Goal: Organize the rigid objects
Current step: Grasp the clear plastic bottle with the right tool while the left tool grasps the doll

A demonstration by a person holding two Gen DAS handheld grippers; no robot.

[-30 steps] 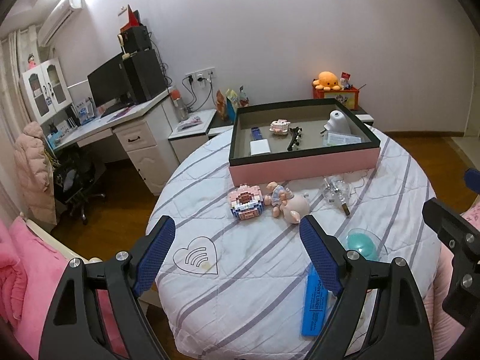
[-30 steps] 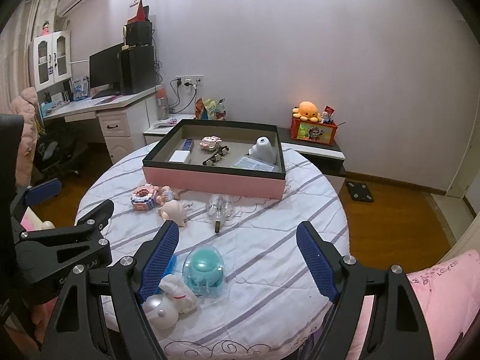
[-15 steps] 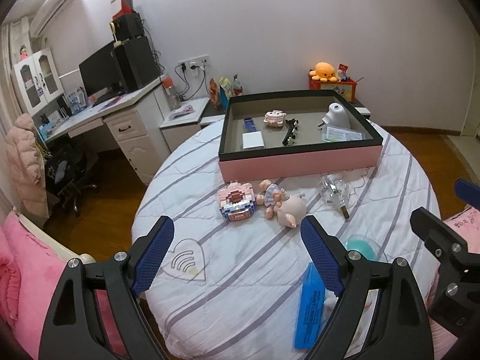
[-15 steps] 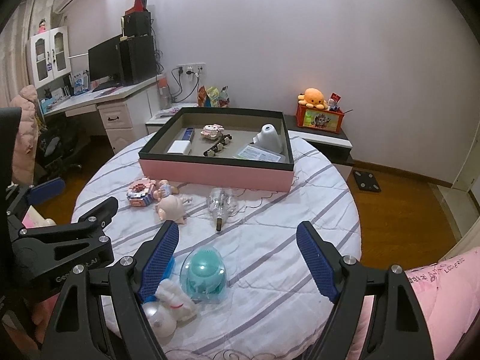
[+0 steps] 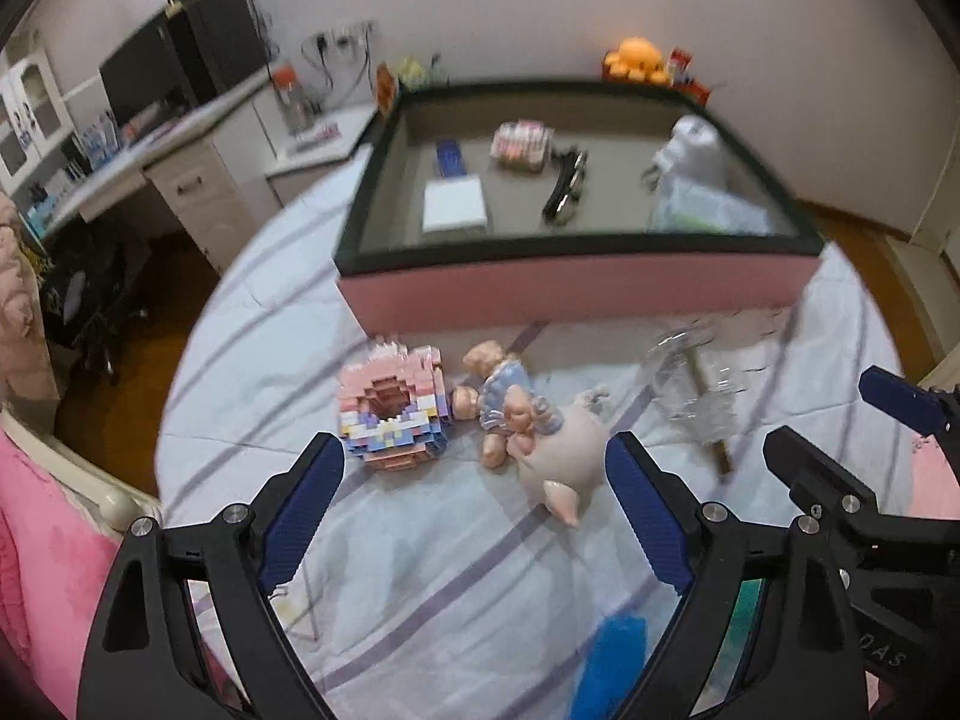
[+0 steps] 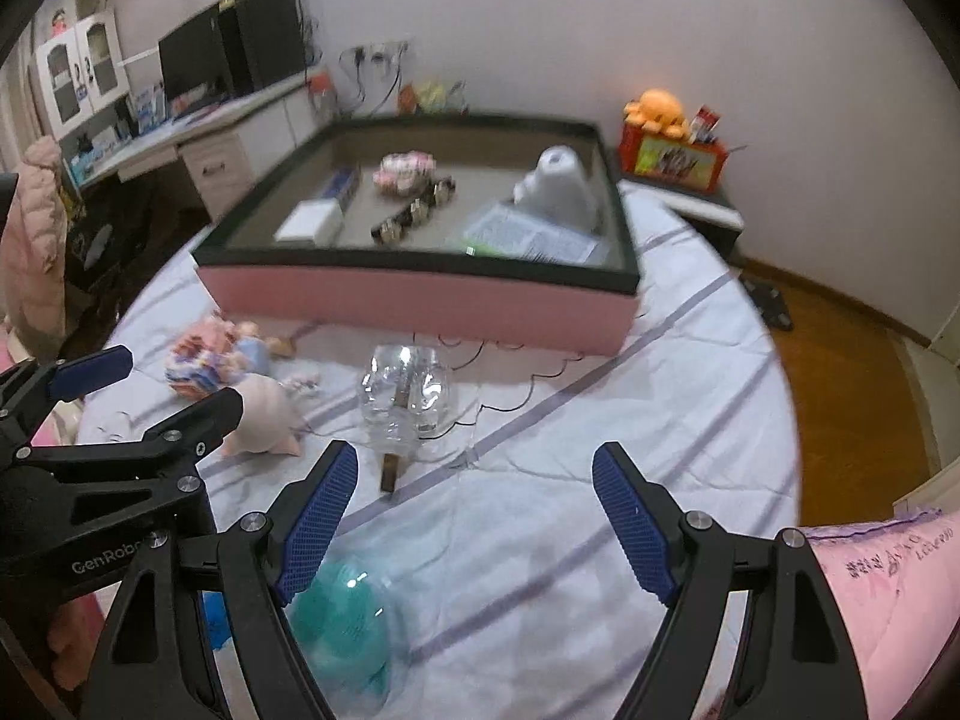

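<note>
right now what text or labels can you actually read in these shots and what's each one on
"GenRobo", cut off at the edge: on the body of the left claw, seen from the right wrist view.
"DAS", partial: on the body of the right claw, low right in the left wrist view.
Purple writing on the pink fabric: too blurred to read.
Printed sheet in the pink box: too small and blurred to read.

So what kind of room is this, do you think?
Most likely a bedroom that doubles as a study. A striped bedsheet covers the round surface, a desk with a monitor stands by the wall, and a plush toy sits on a side shelf.
</note>
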